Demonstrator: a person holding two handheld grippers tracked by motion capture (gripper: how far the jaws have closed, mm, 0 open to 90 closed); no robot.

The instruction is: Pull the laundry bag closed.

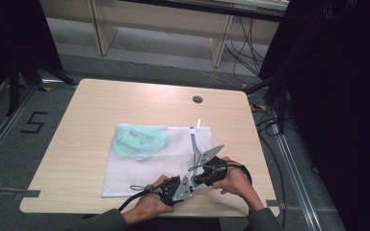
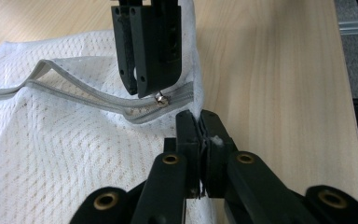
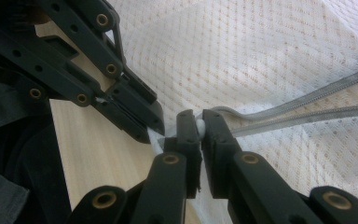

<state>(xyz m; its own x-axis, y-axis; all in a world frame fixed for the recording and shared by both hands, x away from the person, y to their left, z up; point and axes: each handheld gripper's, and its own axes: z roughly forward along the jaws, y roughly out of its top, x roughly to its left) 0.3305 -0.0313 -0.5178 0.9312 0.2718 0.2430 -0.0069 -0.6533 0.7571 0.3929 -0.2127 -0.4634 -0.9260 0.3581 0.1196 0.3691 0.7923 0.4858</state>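
A: Starting at the left hand-held gripper [image 1: 185, 182], what has it got?

B: Its jaws are pinched tight on the corner of the white mesh laundry bag [image 1: 161, 159], right at the end of the zipper [image 2: 98, 100]. A scrap of white netting shows between its pads.

A: And just to the right of it?

B: The right hand-held gripper [image 1: 198, 169] sits almost nose to nose with the left one, jaws clamped on the small pull at the metal zipper slider [image 2: 162, 99]. The grey zipper runs away from both of them, its two sides parted.

A: Where is the bag itself?

B: Flat on the worktop [image 1: 96, 106], spreading away beyond and to the left of both hand-held grippers, with some pale green items [image 1: 137, 139] inside at the far end.

A: How would you expect it to handle?

B: Light and floppy, I'd say. The net bunches and lifts wherever it is tugged, so one side must anchor the fabric by the zipper end while the other draws the slider. Gripping the stiffer zipper tape looks safer than the thin mesh, which could slip or snag
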